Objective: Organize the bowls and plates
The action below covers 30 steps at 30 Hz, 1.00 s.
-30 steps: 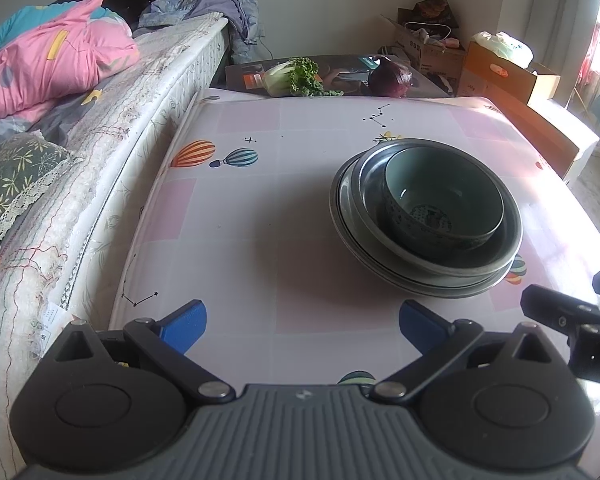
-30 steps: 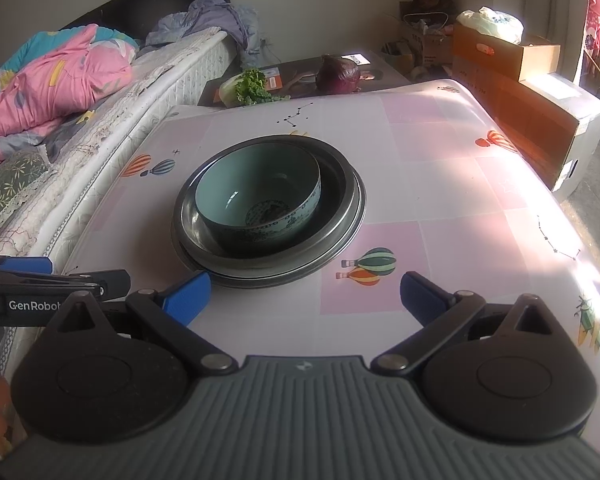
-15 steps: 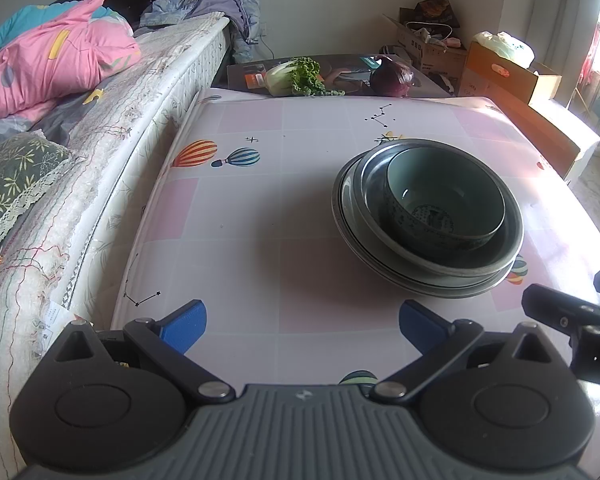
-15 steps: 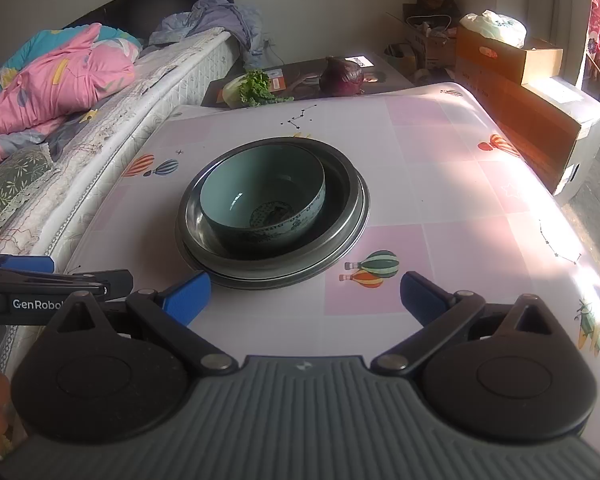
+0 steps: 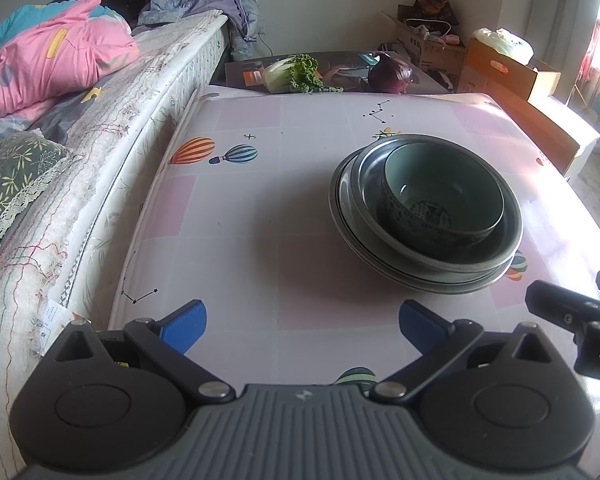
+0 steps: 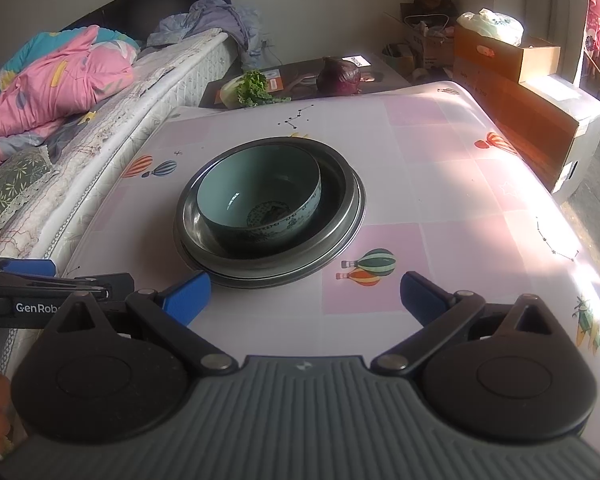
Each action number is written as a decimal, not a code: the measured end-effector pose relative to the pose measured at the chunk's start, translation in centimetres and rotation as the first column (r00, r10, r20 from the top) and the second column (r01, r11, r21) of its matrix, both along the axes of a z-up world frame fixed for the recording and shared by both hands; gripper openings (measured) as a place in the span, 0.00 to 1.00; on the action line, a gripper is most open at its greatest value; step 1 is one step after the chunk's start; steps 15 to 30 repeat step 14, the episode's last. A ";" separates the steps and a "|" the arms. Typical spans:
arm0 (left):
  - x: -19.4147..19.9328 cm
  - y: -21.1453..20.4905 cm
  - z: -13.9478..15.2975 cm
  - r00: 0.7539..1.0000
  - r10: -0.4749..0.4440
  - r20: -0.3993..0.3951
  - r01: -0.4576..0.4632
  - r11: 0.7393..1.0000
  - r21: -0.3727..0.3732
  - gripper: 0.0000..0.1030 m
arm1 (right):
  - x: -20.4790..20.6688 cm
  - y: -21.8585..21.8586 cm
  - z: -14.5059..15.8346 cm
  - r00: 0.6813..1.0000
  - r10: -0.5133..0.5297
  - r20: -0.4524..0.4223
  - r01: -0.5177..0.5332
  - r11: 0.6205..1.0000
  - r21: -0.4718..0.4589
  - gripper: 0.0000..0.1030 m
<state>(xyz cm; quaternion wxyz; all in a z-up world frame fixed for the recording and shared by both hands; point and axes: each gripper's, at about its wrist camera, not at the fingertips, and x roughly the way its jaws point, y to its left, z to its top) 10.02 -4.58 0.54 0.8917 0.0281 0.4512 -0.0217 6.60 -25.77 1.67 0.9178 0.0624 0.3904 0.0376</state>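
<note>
A teal ceramic bowl (image 5: 444, 204) (image 6: 260, 196) sits inside a metal bowl (image 5: 500, 248) (image 6: 336, 216), which rests on stacked metal plates (image 5: 344, 224) (image 6: 204, 272) on the table. My left gripper (image 5: 302, 326) stands open, left of and nearer than the stack, nothing between its blue pads. My right gripper (image 6: 304, 294) is open too, just in front of the stack, with its left pad (image 6: 188, 294) close to the plates' rim. Part of the right gripper shows at the right edge of the left wrist view, and the left gripper shows at the left edge of the right wrist view.
The table (image 5: 260, 200) (image 6: 460, 208) has a pink balloon-print cloth. A bed with a pink quilt (image 5: 52, 64) runs along its left side. Past the far edge lie a leafy vegetable (image 5: 296, 74) and a red cabbage (image 6: 338, 76). Cardboard boxes (image 6: 532, 92) stand on the right.
Both grippers have drifted slightly back from the stack; the dishes have not moved and both grippers stay open.
</note>
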 end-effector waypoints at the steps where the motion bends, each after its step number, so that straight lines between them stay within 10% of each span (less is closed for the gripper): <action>1: 0.0 0.0 0.0 1.000 0.000 0.000 0.000 1.000 0.000 1.00 | 0.0 0.0 0.0 1.000 0.001 0.001 -0.001 1.000 0.000 0.99; 30: 0.0 0.0 -0.1 1.000 -0.001 -0.003 0.001 1.000 0.001 1.00 | -0.1 -0.1 -0.1 1.000 -0.002 -0.003 0.002 1.000 0.003 0.99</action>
